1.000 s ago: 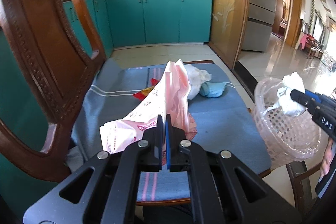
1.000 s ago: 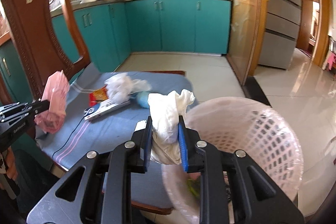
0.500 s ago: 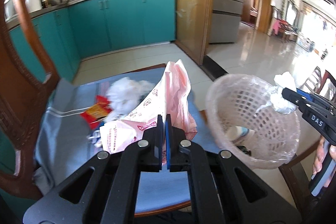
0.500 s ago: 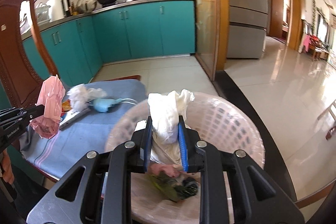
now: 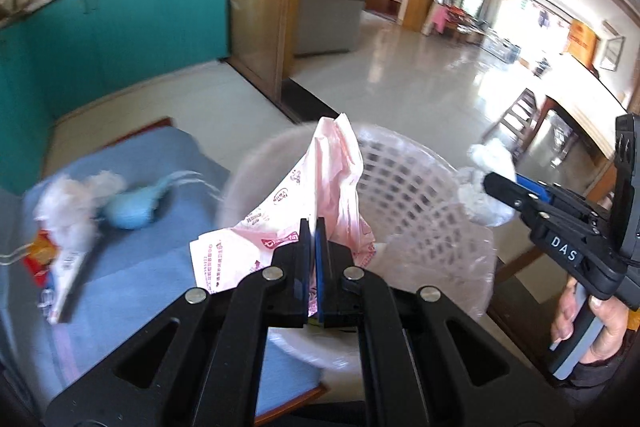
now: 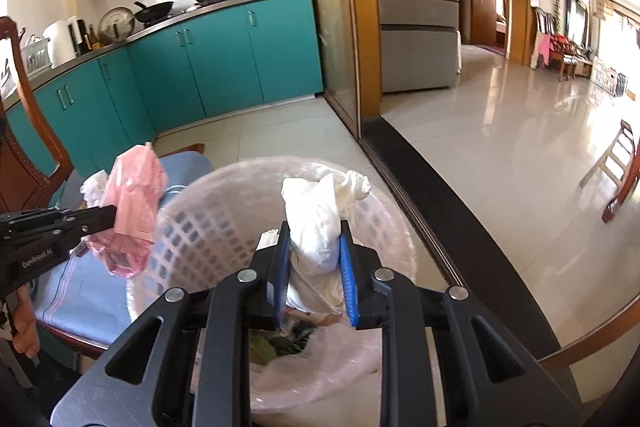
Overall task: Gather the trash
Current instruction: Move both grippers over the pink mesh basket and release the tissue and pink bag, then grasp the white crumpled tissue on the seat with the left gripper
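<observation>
My left gripper is shut on a pink printed plastic bag, held at the near rim of a pale lattice waste basket lined with clear plastic. In the right wrist view that pink bag hangs at the basket's left rim. My right gripper is shut on a crumpled white bag directly above the basket's opening; dark and green scraps lie at its bottom. From the left wrist view the right gripper with its white wad sits over the basket's right rim.
On the blue cushioned chair seat lie a white wad, a light blue item, a red wrapper and a flat packet. A carved wooden chair back stands left. Teal cabinets, a glass door frame and shiny tiled floor lie beyond.
Both grippers swung right from over the chair seat to the basket, each keeping its bag. The basket now fills the centre of both views.
</observation>
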Available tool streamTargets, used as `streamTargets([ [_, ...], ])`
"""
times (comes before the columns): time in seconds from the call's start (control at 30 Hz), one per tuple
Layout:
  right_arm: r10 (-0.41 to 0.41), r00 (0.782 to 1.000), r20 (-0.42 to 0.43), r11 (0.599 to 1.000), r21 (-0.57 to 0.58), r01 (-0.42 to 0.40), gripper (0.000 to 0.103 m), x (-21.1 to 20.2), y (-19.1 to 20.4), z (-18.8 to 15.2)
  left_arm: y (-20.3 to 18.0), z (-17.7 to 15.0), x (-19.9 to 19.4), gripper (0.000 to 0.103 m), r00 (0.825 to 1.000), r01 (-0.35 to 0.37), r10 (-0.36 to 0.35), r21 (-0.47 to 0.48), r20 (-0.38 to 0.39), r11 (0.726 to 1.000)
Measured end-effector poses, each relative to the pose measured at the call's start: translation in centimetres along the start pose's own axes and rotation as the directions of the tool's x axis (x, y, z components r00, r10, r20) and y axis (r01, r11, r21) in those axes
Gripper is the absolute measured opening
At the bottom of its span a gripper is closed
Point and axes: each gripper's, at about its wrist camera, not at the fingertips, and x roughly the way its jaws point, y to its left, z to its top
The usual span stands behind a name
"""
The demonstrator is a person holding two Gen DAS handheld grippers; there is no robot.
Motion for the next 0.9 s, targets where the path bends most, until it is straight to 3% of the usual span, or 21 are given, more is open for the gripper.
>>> streamTargets([
  [0.17, 0.021, 0.999, -0.029, 1.000, 0.004, -0.021, 0.023, 0.9, -0.1, -0.5, -1.1, -0.5, 2.3, 0.007, 0.998, 0.028, -0.027, 0.008, -0.057, 1.000],
  [0.23, 0.029, 0.999, -0.038, 1.000, -0.004, -0.030, 0.023, 1.3, 0.3, -0.5, -1.0, -0.6, 2.5, 0.013, 0.998, 0.021, -0.021, 0.003, -0.062, 1.000],
  [0.33, 0.039, 0.998, -0.054, 0.999, -0.009, -0.040, 0.025, 1.8, 0.8, -0.5, -0.2, -0.8, 2.0, 0.033, 0.999, 0.004, -0.004, -0.008, -0.048, 1.000],
  [0.47, 0.042, 0.997, -0.059, 0.999, -0.004, -0.042, 0.057, 2.3, 1.4, -0.5, 1.1, -1.0, 1.1, 0.048, 0.999, -0.024, 0.023, -0.030, -0.027, 0.999],
  [0.53, 0.044, 0.997, -0.058, 0.999, -0.002, -0.044, 0.061, 2.5, 1.6, -0.4, 2.1, -1.1, 0.5, 0.053, 0.999, -0.048, 0.048, -0.037, -0.014, 0.998],
  [0.6, 0.045, 0.997, -0.062, 0.999, -0.005, -0.046, 0.061, 2.6, 1.8, -0.3, 3.8, -0.7, -0.4, 0.054, 0.992, -0.127, 0.128, -0.032, 0.023, 0.991],
  [0.67, 0.050, 0.997, -0.060, 0.999, -0.015, -0.051, 0.063, 2.6, 2.2, -0.2, 7.8, 0.2, -1.7, 0.063, 0.968, -0.239, 0.246, -0.111, 0.052, 0.965],
  [0.77, 0.054, 0.997, -0.061, 0.998, -0.027, -0.055, 0.064, 2.7, 2.6, 0.0, 13.7, 1.4, -2.4, 0.091, 0.931, -0.350, 0.365, -0.261, 0.011, 0.900],
  [0.8, 0.057, 0.996, -0.062, 0.998, -0.029, -0.059, 0.064, 2.7, 2.7, 0.1, 15.9, 1.7, -2.2, 0.092, 0.927, -0.360, 0.375, -0.297, -0.007, 0.884],
  [0.9, 0.078, 0.995, -0.066, 0.996, -0.030, -0.080, 0.064, 3.2, 3.6, 0.7, 19.6, 2.5, 0.4, 0.092, 0.923, -0.385, 0.371, -0.293, -0.103, 0.875],
])
